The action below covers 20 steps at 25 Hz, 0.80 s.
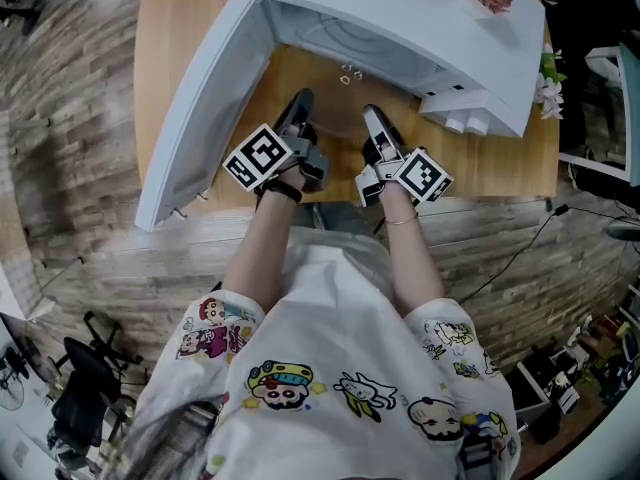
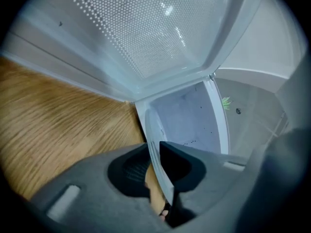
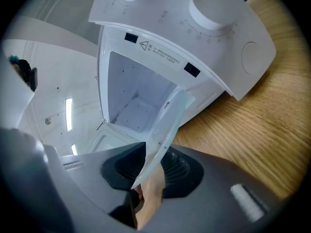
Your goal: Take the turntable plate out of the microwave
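Glass plate (image 3: 166, 125) held just in front of the open microwave (image 1: 420, 28), above the wooden table (image 1: 180, 18). Left gripper (image 2: 154, 152) pinches one rim of the plate, both pads on the glass. Right gripper (image 3: 153, 154) pinches the opposite rim. Microwave door (image 1: 200, 118) swung wide open at the left gripper's side.

Left tool (image 1: 300, 103) and right tool (image 1: 371, 116) side by side, each clamped, forearms (image 1: 262, 243) outstretched.
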Available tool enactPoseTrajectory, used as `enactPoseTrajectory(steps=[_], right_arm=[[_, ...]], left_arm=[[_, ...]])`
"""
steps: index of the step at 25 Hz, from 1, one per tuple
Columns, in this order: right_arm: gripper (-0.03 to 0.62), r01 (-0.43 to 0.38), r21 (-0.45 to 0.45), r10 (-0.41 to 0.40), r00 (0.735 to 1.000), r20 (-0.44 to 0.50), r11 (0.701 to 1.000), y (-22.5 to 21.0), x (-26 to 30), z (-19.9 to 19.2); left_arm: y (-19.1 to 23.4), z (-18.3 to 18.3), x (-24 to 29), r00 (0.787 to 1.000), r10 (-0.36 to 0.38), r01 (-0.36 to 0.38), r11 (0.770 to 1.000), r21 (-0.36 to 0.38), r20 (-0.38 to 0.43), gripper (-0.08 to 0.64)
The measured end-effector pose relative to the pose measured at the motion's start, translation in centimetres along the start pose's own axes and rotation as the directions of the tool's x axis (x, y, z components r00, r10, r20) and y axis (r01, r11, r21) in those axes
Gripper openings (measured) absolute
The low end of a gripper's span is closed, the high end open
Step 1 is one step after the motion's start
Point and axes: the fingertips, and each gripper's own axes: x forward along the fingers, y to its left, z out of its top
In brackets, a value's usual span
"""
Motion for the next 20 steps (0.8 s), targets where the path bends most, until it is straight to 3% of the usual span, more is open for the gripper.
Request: enactPoseTrajectory(steps=[20], right_arm=[[0.112, -0.011, -0.031, 0.013, 0.997, 0.074, 0.999, 3.8, -3.6, -2.0]], left_arm=[[-2.3, -0.4, -4.3, 0.995, -0.067, 0.070, 0.997, 0.033, -0.067, 0.060]])
